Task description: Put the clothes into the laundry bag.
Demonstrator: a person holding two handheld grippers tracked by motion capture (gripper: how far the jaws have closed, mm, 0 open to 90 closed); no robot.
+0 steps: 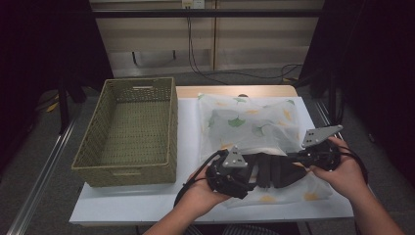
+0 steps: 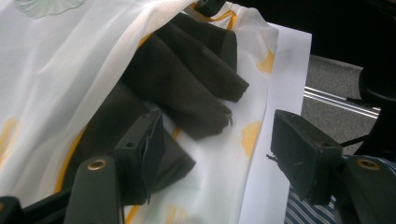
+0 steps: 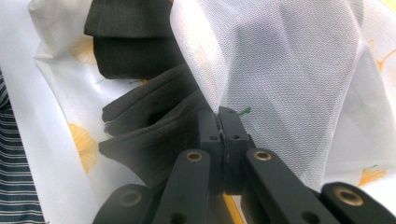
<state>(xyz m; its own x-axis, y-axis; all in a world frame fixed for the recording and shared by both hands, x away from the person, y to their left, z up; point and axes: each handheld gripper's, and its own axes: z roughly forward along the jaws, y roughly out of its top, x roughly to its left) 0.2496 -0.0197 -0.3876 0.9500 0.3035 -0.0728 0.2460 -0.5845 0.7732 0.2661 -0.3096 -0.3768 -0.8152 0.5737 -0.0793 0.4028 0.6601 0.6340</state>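
Dark folded garment (image 2: pixel 187 79) inside leaf-printed mesh bag (image 1: pixel 254 122)

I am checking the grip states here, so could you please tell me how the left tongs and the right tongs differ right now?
The left tongs stand open, while the right tongs are shut. The left tongs hold nothing, with one pad by the dark garment, whereas the right tongs pinch the white mesh bag. Both work at the bag's open near edge on the table.

Olive woven basket (image 1: pixel 131 132) sitting open well off to the left gripper's (image 1: pixel 230 177) left, white sheet (image 1: pixel 188 127) covering the tabletop under both grippers, wooden table edge (image 1: pixel 235 91) showing beyond them, black cables (image 1: pixel 195 58) trailing down the far wall.
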